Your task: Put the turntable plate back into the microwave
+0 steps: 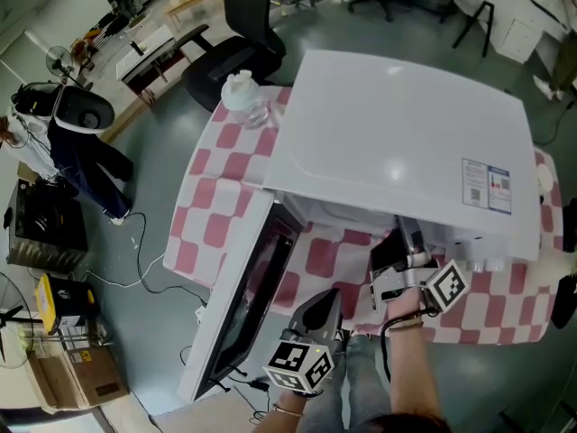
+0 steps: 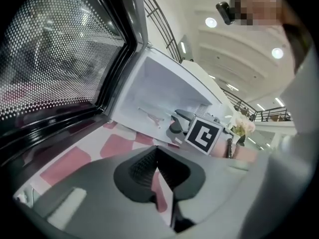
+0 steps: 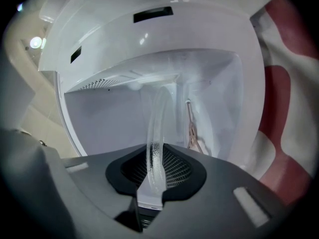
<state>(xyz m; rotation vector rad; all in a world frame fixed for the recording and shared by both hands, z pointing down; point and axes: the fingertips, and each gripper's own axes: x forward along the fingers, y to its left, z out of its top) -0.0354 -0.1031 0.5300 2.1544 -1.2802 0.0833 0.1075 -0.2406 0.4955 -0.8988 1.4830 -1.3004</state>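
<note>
- Right gripper view, nearest first: your right gripper (image 3: 155,171) has its jaws part-closed on the rim of the turntable plate (image 3: 158,118), which shows edge-on between the pads.
- Treat that plate as clear glass: stiff, heavy for a pinch on one edge, slick and breakable (a knock would likely chip the rim). Keep your hold on the thick rim and lower it flat.
- Beyond the pads, the plate reaches into the white microwave (image 3: 109,113) cavity. It looks not yet seated on the roller support (image 3: 192,131) beside it.
- Your left gripper (image 2: 157,176) is closed on nothing over the checked cloth (image 2: 117,146), near the open door (image 2: 60,59).
</note>
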